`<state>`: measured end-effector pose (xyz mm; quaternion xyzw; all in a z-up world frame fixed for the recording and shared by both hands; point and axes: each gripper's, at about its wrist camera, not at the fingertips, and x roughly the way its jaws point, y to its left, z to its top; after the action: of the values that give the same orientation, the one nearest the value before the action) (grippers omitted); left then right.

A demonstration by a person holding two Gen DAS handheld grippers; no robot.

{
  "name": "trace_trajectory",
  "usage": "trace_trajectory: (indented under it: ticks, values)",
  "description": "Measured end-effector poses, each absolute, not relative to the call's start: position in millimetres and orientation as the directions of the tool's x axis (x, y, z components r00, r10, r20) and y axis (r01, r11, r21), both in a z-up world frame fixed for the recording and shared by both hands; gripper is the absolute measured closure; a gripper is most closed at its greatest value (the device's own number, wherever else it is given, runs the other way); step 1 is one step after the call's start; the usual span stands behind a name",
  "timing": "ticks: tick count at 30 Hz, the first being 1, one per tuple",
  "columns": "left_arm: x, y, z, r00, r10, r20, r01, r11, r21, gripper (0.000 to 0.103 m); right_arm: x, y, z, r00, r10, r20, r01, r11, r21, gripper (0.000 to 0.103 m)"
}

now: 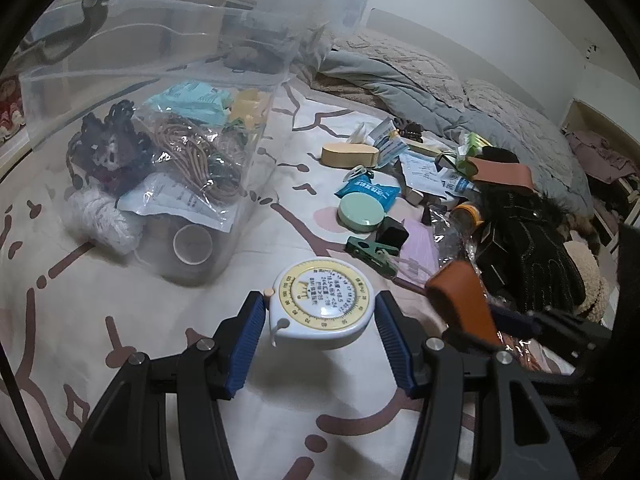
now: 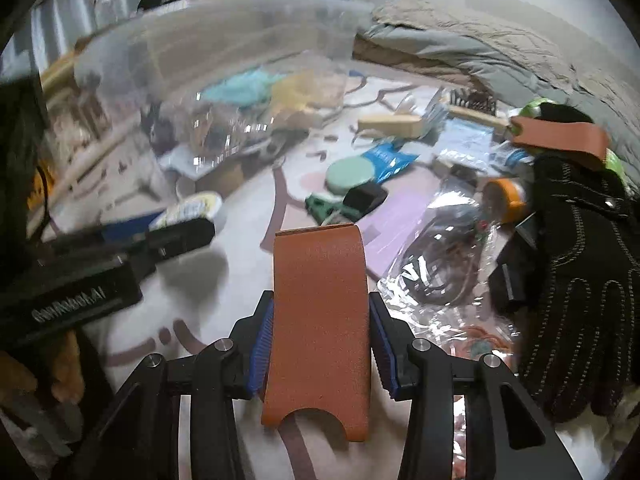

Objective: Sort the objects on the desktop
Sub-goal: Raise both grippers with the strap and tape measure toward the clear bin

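Note:
A round white tape measure [image 1: 324,304] with a yellow dial sits between the blue pads of my left gripper [image 1: 318,300], which is shut on its sides just above the patterned bedsheet. My right gripper [image 2: 320,300] is shut on an orange leather strip [image 2: 320,320] that stands up between its pads. In the left wrist view that strip [image 1: 460,300] shows at the right, close beside the tape measure. The right wrist view shows the tape measure [image 2: 192,208] at the left, blurred. A clear plastic bin [image 1: 160,60] stands at the far left with several items inside.
A heap of loose things lies to the right: a green round tin [image 1: 360,210], a green clip [image 1: 370,254], a black glove [image 1: 536,248], a second orange strip [image 1: 504,174], packets and plastic bags. A grey quilt [image 1: 420,80] is bunched behind.

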<state>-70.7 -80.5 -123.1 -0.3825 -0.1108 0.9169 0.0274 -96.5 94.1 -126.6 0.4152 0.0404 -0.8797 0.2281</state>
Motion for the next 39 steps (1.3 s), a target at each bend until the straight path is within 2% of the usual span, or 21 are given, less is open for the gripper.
trace_trajectory:
  ticks: [8, 14, 28, 34, 39]
  values:
    - [-64.9, -68.0, -110.9, -0.716, 0.157, -0.681, -0.027, -0.98, -0.197, 0.046, -89.0, 110.3, -98.4, -0.603, -0.429, -0.673, 0.42, -0.887, 0.19, 0.058]
    - [-60.3, -62.9, -87.8, -0.749, 0.179, -0.638, -0.06, -0.977, -0.204, 0.046, -83.4, 118.9, -75.9, -0.639, -0.461, -0.615, 0.42, -0.88, 0.223, 0.058]
    - [-51.6, -67.5, 4.1, -0.831, 0.281, -0.479, -0.192, -0.955, -0.227, 0.046, -82.2, 130.7, -17.7, -0.733, -0.49, -0.472, 0.428, -0.871, 0.24, 0.058]
    - [-65.6, -94.1, 45.6, -0.889, 0.206, -0.408, -0.153, -0.975, -0.158, 0.046, -85.9, 132.7, 3.5, -0.762, -0.494, -0.418, 0.427, -0.869, 0.248, 0.058]
    - [-85.7, -124.7, 61.4, -0.912, 0.13, -0.39, -0.085, -0.988, -0.132, 0.046, -85.7, 127.7, 14.0, -0.776, -0.499, -0.387, 0.432, -0.866, 0.25, 0.058]
